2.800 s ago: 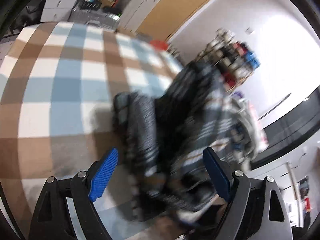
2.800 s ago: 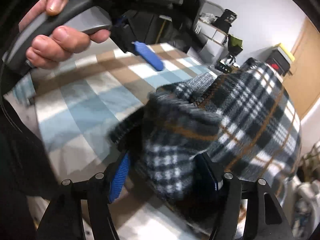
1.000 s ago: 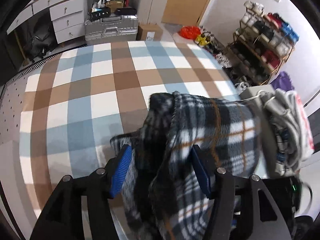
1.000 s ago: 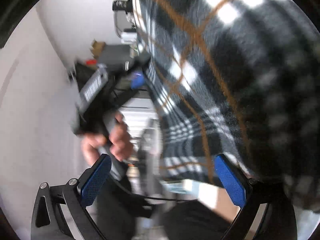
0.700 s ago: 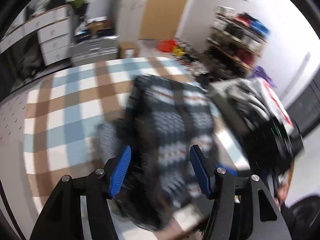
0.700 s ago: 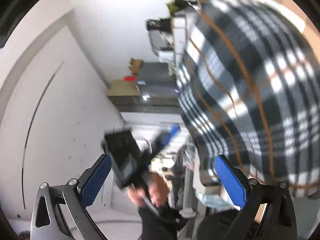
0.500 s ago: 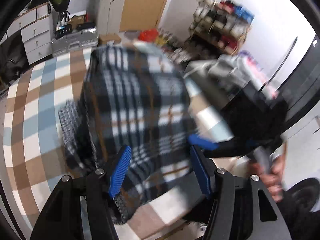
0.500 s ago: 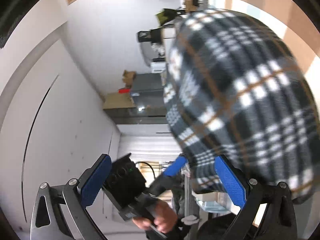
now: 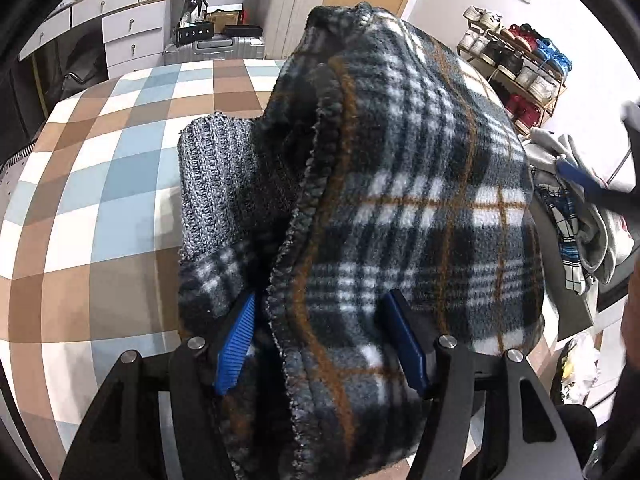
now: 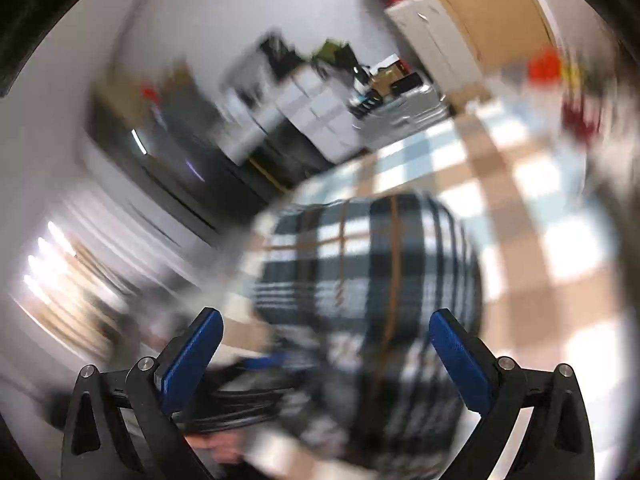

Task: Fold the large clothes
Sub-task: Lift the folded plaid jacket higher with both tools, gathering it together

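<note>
A thick folded bundle of dark plaid fleece garment (image 9: 400,200), with a grey knit part (image 9: 216,184) showing at its left, fills the left wrist view. My left gripper (image 9: 320,344) has a blue pad on each side of the bundle's near end and holds it over the checked bed cover (image 9: 100,200); its jaws are opening slightly. In the blurred right wrist view my right gripper (image 10: 326,356) stands wide open with nothing between its fingers. The plaid garment (image 10: 360,264) lies beyond it. One blue fingertip of the right gripper (image 9: 580,180) shows at the right edge.
A pile of other clothes (image 9: 580,232) lies to the right of the bed. A shoe rack (image 9: 520,64) stands against the far wall. A silver suitcase (image 9: 216,46) and white drawers (image 9: 128,28) stand beyond the bed's far edge.
The left gripper has sunk toward the bed with the plaid bundle. The right gripper, open throughout, has rolled upright and drawn back and up from the garment.
</note>
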Tool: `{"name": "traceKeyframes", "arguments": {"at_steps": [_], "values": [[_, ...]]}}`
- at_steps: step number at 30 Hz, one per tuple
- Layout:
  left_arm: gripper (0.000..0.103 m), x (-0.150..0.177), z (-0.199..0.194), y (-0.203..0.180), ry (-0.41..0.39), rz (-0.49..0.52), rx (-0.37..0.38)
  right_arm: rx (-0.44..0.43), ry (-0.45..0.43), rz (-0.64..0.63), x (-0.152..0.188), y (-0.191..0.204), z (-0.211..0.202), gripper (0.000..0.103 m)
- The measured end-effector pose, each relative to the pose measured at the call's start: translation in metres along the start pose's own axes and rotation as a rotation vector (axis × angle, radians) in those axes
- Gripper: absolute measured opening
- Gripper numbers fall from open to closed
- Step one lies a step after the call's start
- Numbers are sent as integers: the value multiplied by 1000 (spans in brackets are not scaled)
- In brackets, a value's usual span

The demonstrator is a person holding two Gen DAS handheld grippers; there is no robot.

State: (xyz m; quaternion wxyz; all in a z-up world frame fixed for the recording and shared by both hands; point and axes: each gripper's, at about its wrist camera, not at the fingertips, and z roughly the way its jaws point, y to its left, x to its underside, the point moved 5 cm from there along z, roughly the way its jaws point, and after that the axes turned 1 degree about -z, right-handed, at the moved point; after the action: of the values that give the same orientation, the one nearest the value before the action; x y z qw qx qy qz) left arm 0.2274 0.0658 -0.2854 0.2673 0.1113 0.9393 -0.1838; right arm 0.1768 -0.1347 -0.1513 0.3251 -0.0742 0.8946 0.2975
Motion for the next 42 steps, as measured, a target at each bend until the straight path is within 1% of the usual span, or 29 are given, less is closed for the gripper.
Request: {"name": "traceKeyframes", "arguments": {"at_steps": [1, 2, 3, 4, 6, 8, 11, 13, 14, 16, 18, 19, 22, 23, 24, 25, 26, 27, 29, 30, 31, 32, 33, 34, 36, 37, 38, 40, 42], "values": [[60, -1, 1, 1, 2, -6, -2, 79, 59, -85, -10, 11, 17, 97], [60, 0, 3, -1, 2, -8, -7, 137, 102, -138, -17, 19, 31, 81], [60, -2, 4, -1, 4, -5, -13, 191, 139, -187, -22, 24, 45, 72], [60, 7, -3, -6, 4, 1, -17, 254, 190, -260, -29, 33, 67, 68], [60, 10, -5, -7, 6, -5, -19, 341, 235, -372, -30, 43, 92, 68], [60, 13, -7, -3, 9, -16, -17, 420, 308, -453, -18, 38, 121, 66], [60, 16, -20, 5, -2, -61, -45, 529, 416, -514, -4, 25, 151, 65], [60, 14, -37, 7, -52, -78, -84, 575, 436, -540, 2, 21, 168, 65], [60, 13, -47, 7, -85, -76, -88, 583, 439, -534, 0, 19, 175, 65], [60, 11, -65, 6, -144, -75, -70, 567, 450, -462, -4, 13, 183, 65], [60, 10, -81, 0, -197, -72, -1, 554, 474, -399, -9, 6, 183, 66], [60, 10, -83, -3, -202, -65, 32, 551, 478, -376, -10, 5, 182, 66], [60, 10, -71, -15, -156, -53, 159, 528, 485, -354, -13, 4, 174, 67], [60, 10, -60, -18, -125, -59, 180, 513, 477, -341, -14, 5, 166, 70], [60, 12, -46, -21, -86, -57, 161, 476, 457, -314, -17, 4, 160, 73], [60, 15, -36, -20, -53, -52, 123, 419, 429, -281, -22, 3, 152, 78], [60, 18, -20, -14, -12, -49, 53, 357, 400, -250, -26, 2, 142, 83], [60, 20, -10, -10, 10, -51, 17, 309, 368, -226, -31, 2, 130, 83], [63, 19, -4, -9, -2, -56, 0, 255, 318, -199, -36, 2, 104, 81], [66, 18, -3, -8, 1, -63, -7, 243, 287, -202, -38, 5, 87, 81], [66, 18, -1, -8, 10, -75, 2, 245, 269, -222, -38, 6, 74, 82], [67, 18, 0, -7, 16, -91, 9, 250, 270, -240, -36, 6, 63, 85], [67, 18, 0, -7, 17, -99, 10, 249, 283, -248, -34, 5, 57, 86], [67, 16, 1, -6, 17, -98, 8, 231, 315, -246, -27, 3, 51, 85], [67, 18, 0, -10, 14, -94, 0, 174, 353, -204, -17, -2, 47, 86], [67, 17, 2, -8, 12, -93, -2, 116, 367, -167, -11, -5, 46, 85], [67, 17, 2, -9, 11, -89, -6, 82, 380, -142, -7, -9, 47, 86], [67, 18, 2, -11, 7, -80, -16, 43, 362, -114, -2, -16, 50, 86], [67, 15, 5, -11, 2, -71, -34, -4, 365, -48, 2, -25, 60, 88]]}}
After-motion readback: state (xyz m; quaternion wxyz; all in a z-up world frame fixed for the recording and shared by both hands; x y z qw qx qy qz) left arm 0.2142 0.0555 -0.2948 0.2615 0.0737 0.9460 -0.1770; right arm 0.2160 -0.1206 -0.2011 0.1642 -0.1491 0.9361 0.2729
